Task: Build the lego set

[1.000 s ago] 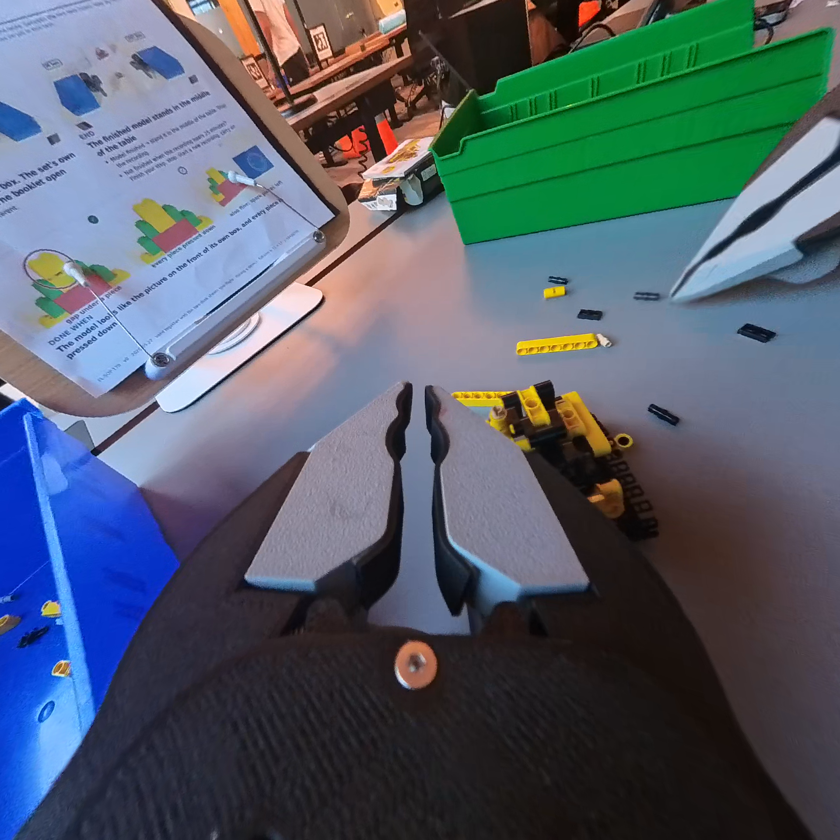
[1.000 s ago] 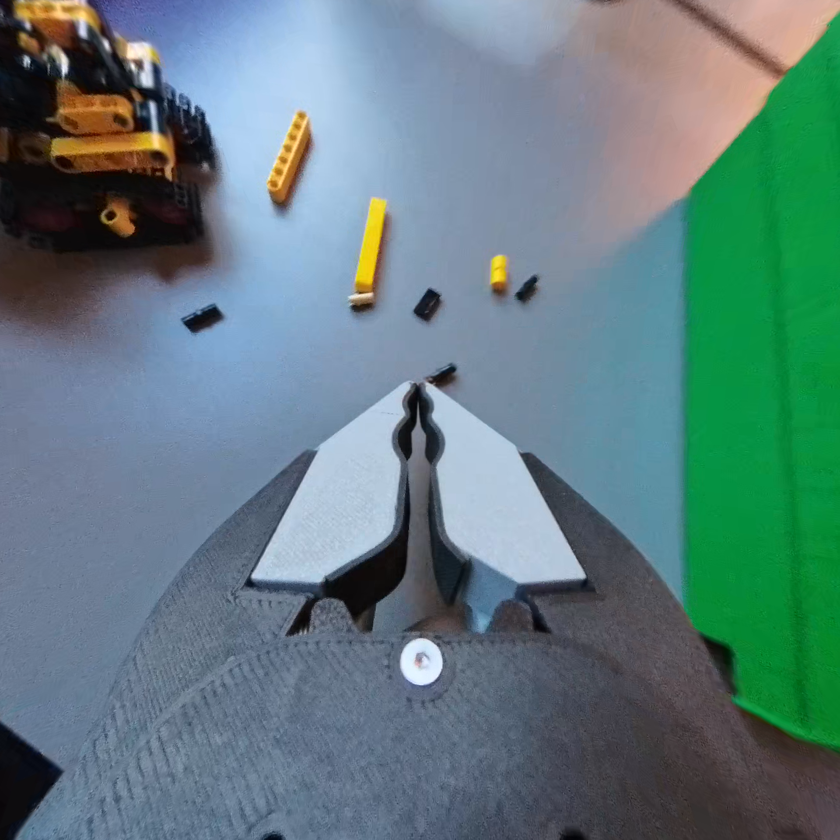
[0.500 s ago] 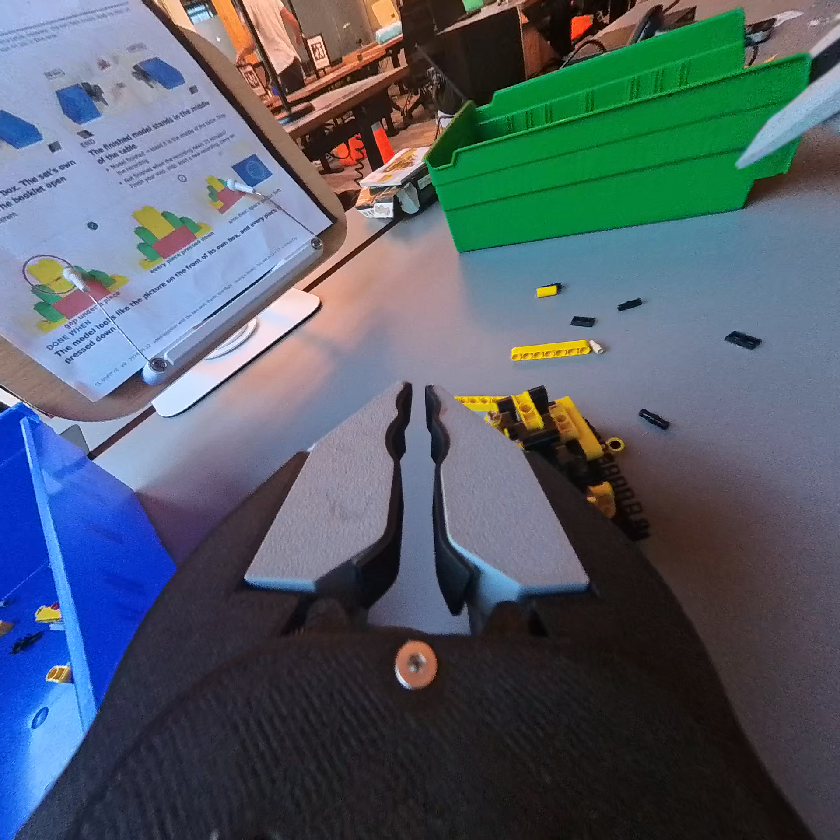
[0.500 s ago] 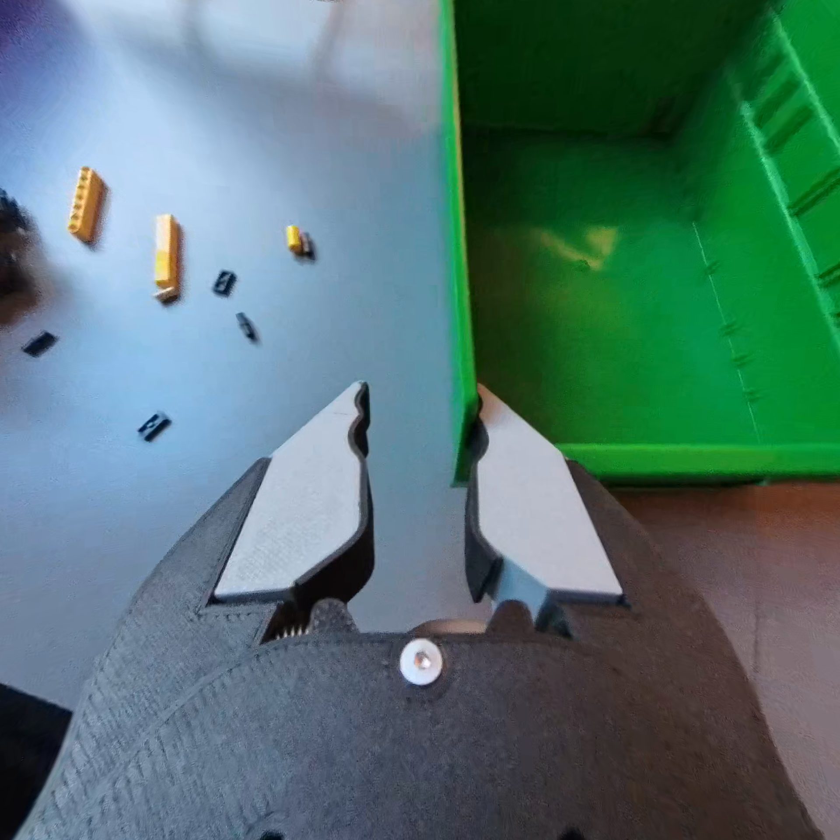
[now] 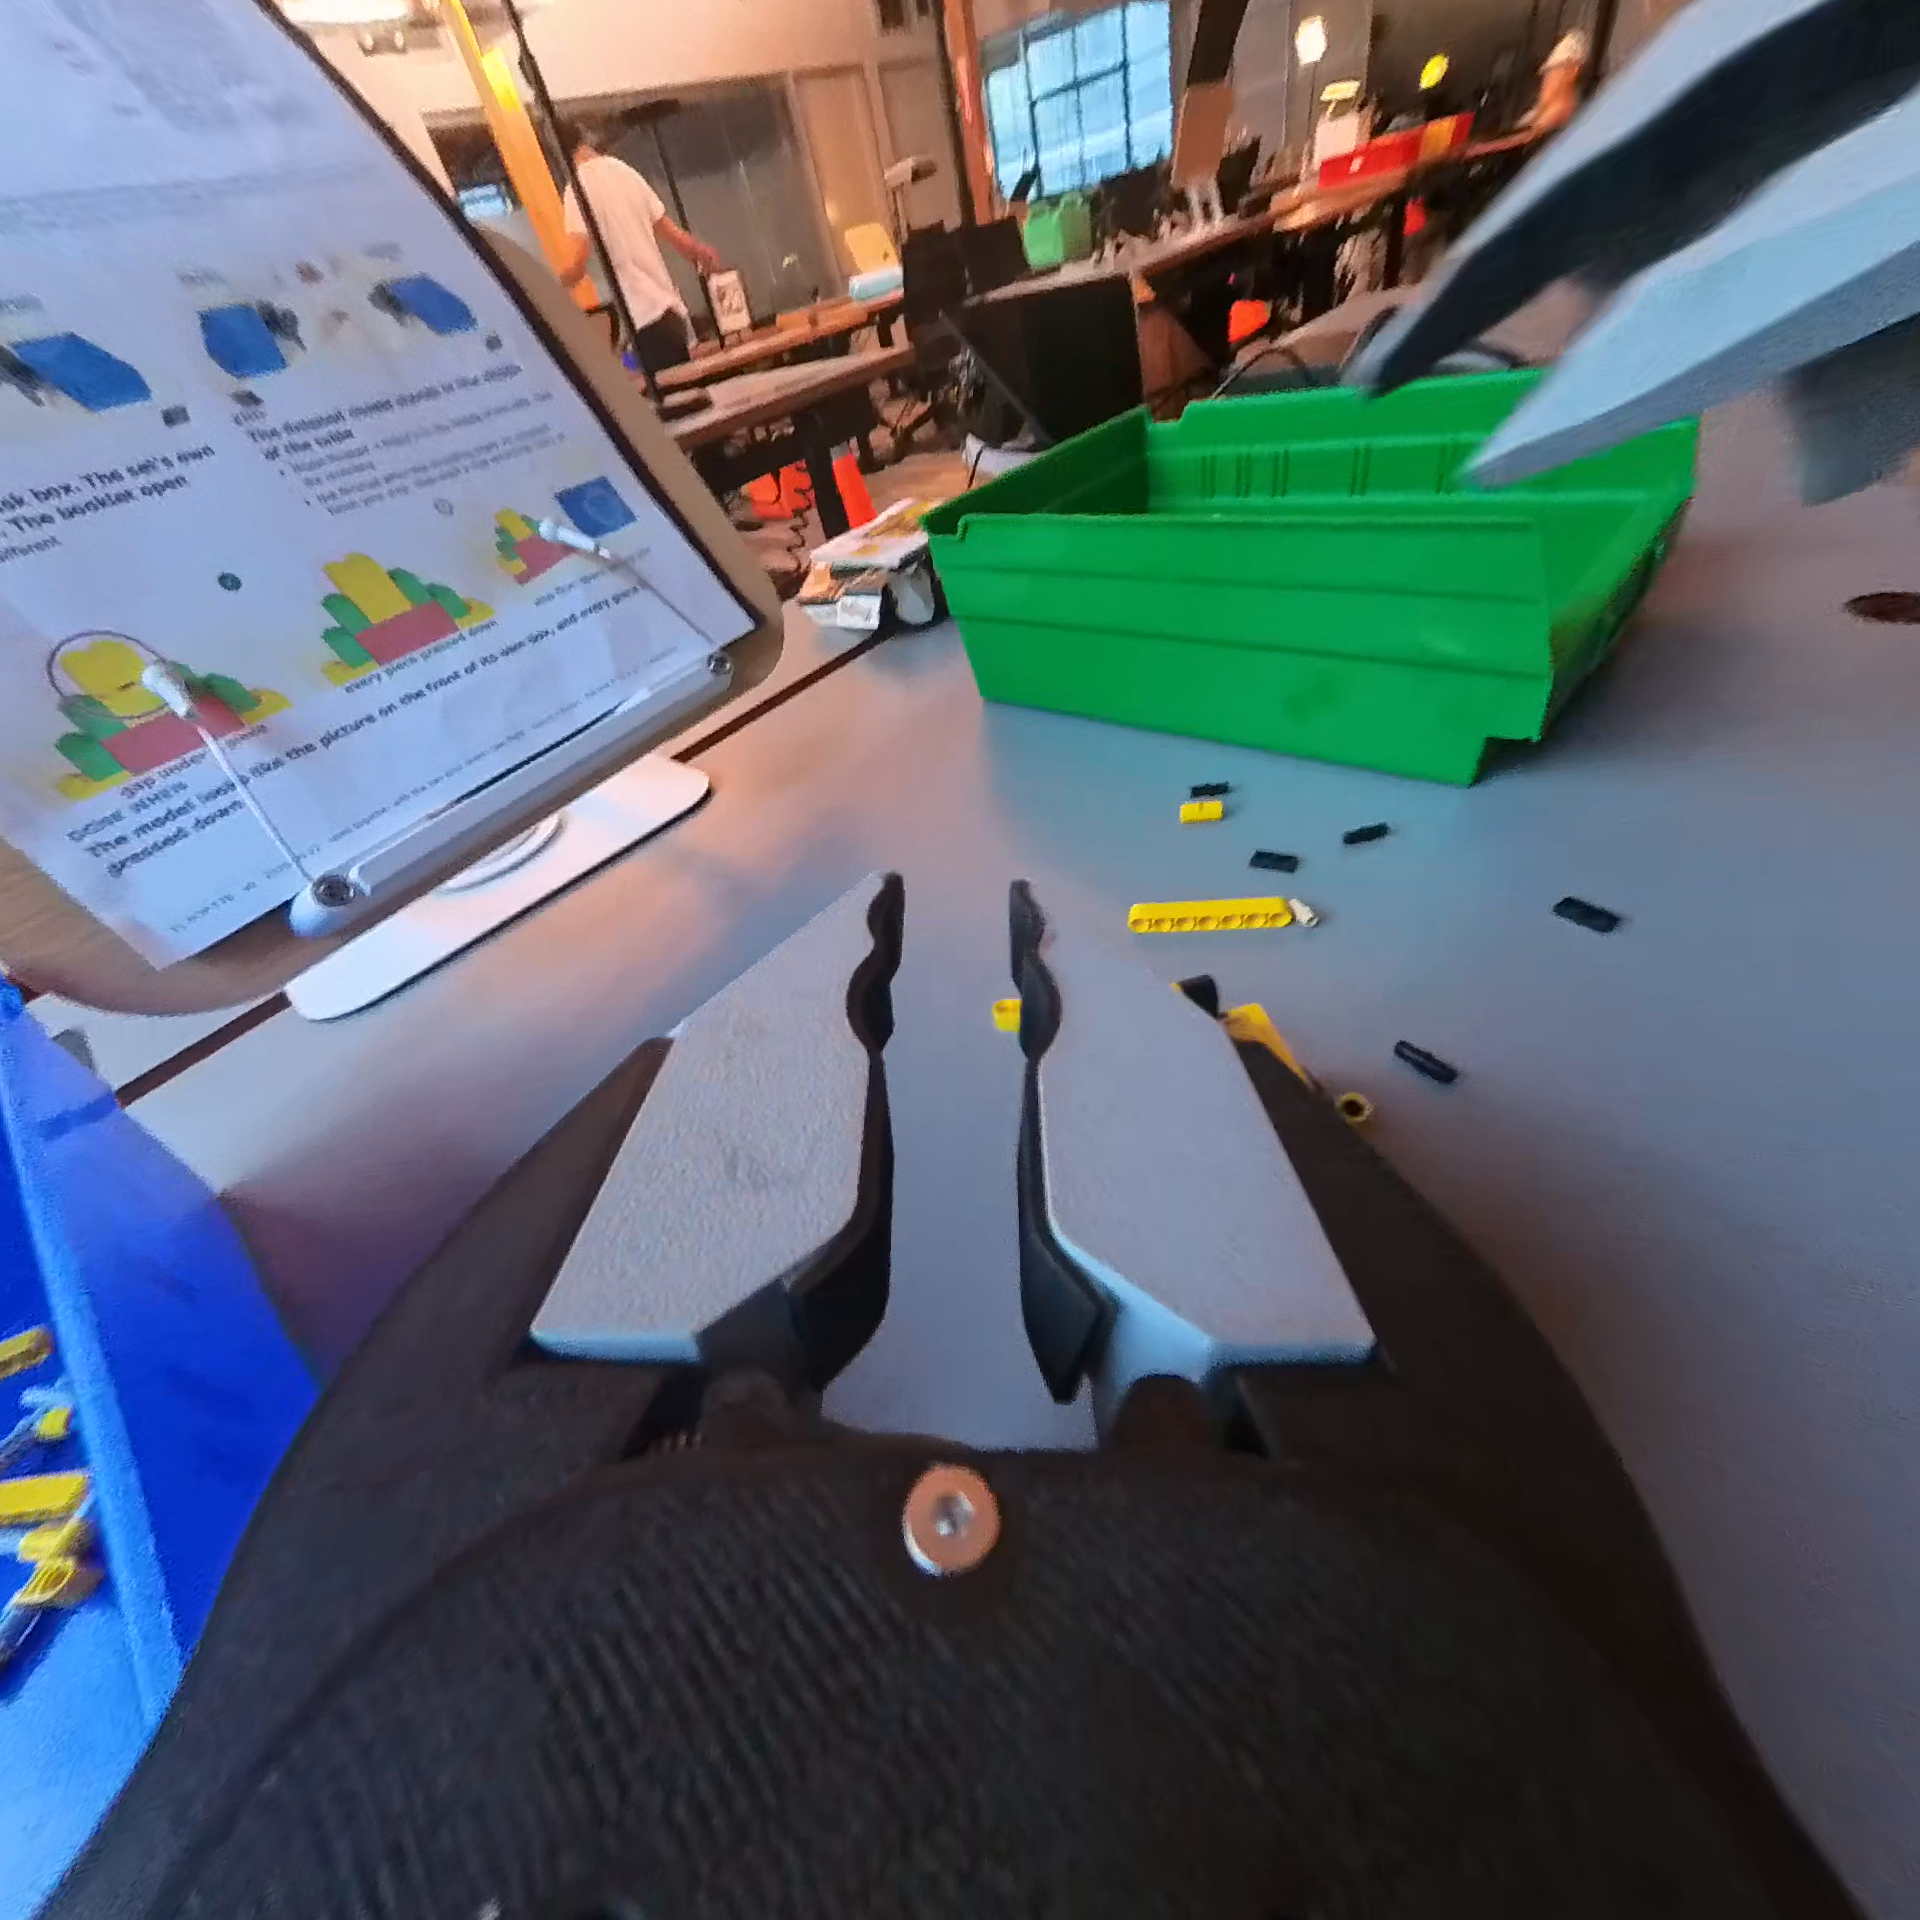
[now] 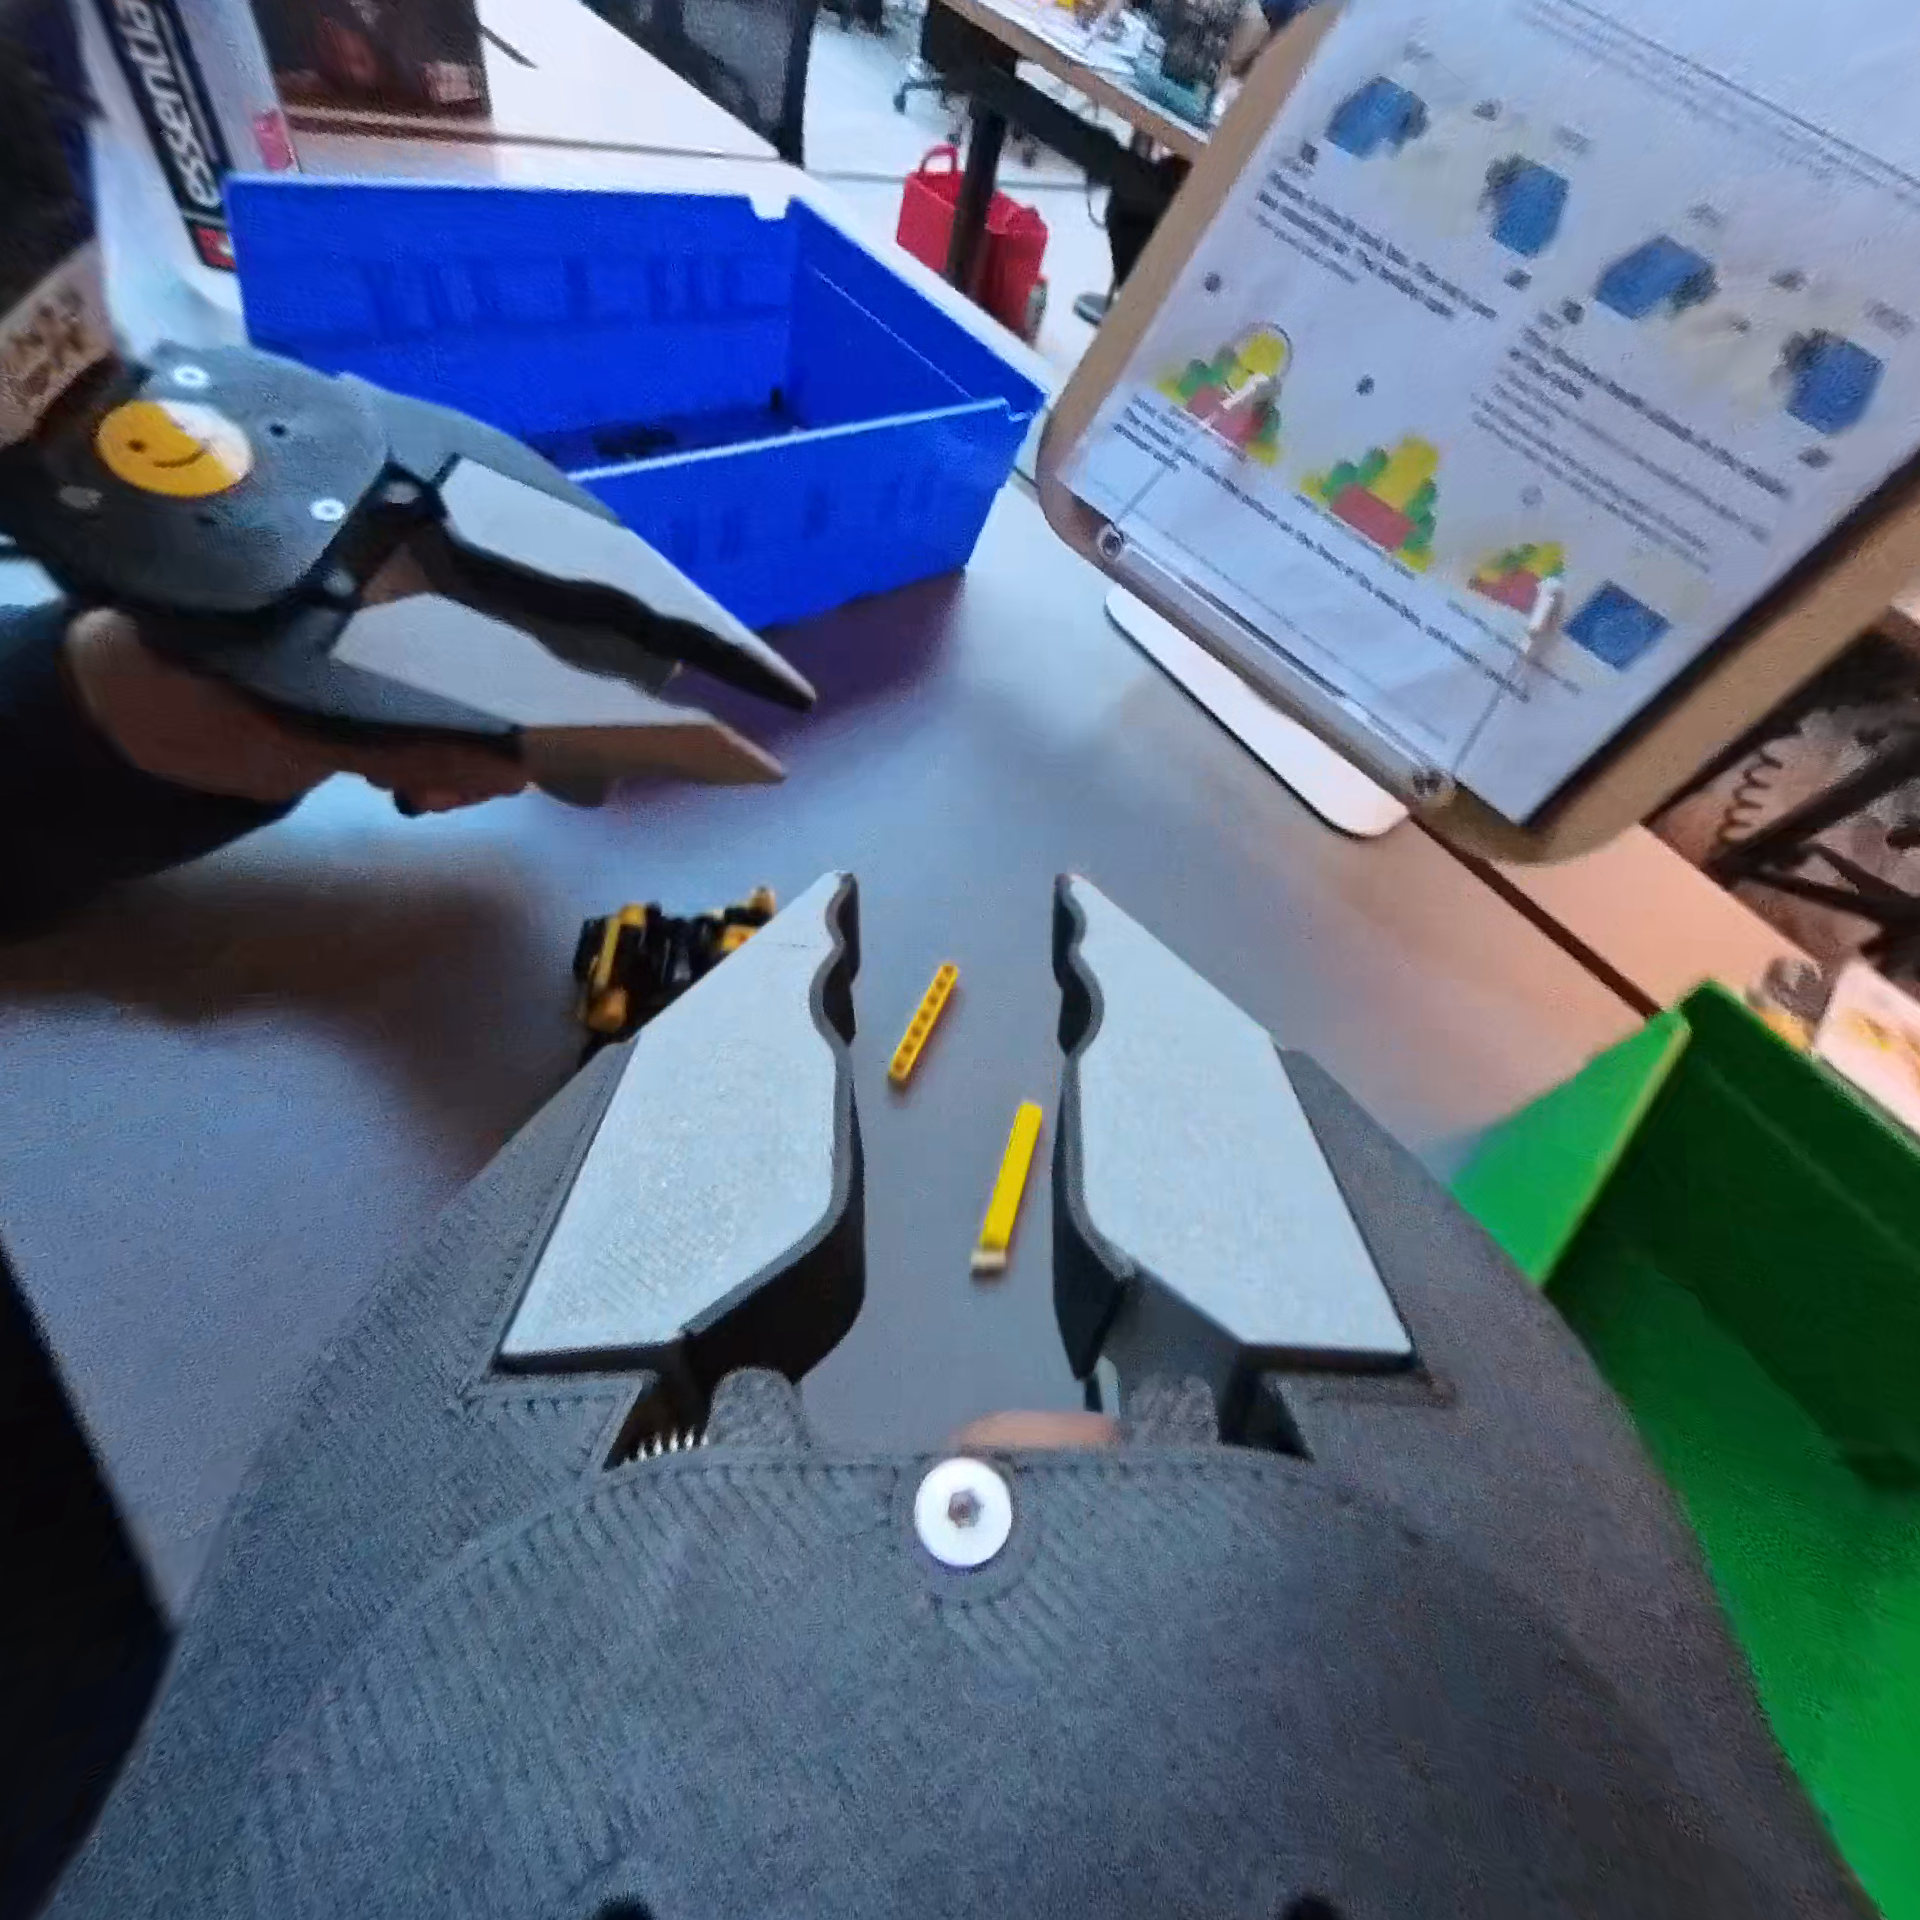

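Observation:
A half-built black and yellow lego model (image 6: 665,961) stands on the grey table (image 6: 1195,935); in the left wrist view only its edge (image 5: 1262,1029) shows behind my right finger. My left gripper (image 5: 956,899) is open and empty above the table, just left of the model; it also shows in the right wrist view (image 6: 774,727). My right gripper (image 6: 956,899) is open and empty, held above two loose yellow beams (image 6: 923,1023) (image 6: 1010,1179). It shows in the left wrist view (image 5: 1455,416) at the top right. A yellow beam (image 5: 1210,914) and small black pins (image 5: 1423,1062) lie loose.
A green bin (image 5: 1299,582) stands at the far right, also seen in the right wrist view (image 6: 1714,1247). A blue bin (image 6: 644,395) with loose pieces is at the left. An instruction sheet on a stand (image 5: 343,582) stands behind. The gap from one gripper's tips to the other's is roughly 10 cm.
My left gripper's jaws have opened from nearly shut. My right gripper has swung away from the green bin to face the loose beams and the stand, jaws still open.

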### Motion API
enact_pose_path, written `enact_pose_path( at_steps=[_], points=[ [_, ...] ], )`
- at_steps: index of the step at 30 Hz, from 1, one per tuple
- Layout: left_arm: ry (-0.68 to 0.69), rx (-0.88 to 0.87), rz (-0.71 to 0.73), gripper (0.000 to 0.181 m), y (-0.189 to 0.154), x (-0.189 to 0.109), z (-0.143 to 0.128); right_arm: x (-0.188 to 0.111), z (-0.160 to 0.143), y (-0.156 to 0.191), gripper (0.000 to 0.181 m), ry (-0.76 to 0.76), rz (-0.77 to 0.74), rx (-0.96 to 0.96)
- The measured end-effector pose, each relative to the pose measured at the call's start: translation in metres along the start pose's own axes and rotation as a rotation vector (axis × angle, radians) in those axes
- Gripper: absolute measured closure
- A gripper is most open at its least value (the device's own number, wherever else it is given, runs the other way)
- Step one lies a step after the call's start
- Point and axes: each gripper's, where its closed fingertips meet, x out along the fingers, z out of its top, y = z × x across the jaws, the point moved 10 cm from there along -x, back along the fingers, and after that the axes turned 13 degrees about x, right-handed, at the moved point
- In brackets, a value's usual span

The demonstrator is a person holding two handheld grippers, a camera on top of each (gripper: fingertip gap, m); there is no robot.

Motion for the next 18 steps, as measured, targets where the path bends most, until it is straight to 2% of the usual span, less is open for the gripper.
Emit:
enact_pose_path(
  at_steps=[3,5,6,9,12,14,16,18],
  points=[
    [-0.053,-0.003,-0.024,0.164,0.004,-0.002,0.002,0.043,0.006,-0.013,0.148,0.016,0.045,-0.021],
    [-0.053,-0.038,-0.067,0.163,0.011,-0.004,0.003,0.059,0.005,-0.023,0.149,0.019,0.162,0.008],
    [-0.054,-0.057,-0.133,0.161,0.013,-0.005,0.005,0.064,0.004,-0.026,0.149,0.004,0.229,0.022],
    [-0.038,-0.008,-0.354,0.156,0.012,-0.008,0.008,0.075,-0.007,-0.036,0.149,-0.007,0.356,0.042],
    [-0.036,0.081,-0.415,0.154,0.012,-0.012,0.002,0.078,-0.022,-0.039,0.149,0.047,0.383,0.068],
    [-0.05,0.013,-0.489,0.151,0.01,-0.016,-0.003,0.08,-0.029,-0.037,0.154,0.067,0.378,0.074],
    [0.004,-0.003,-0.506,0.148,0.006,-0.018,-0.006,0.086,-0.034,-0.033,0.153,0.107,0.365,0.108],
    [0.022,0.008,-0.446,0.146,0.006,-0.015,-0.007,0.09,-0.036,-0.026,0.154,0.114,0.373,0.115]
  ],
)
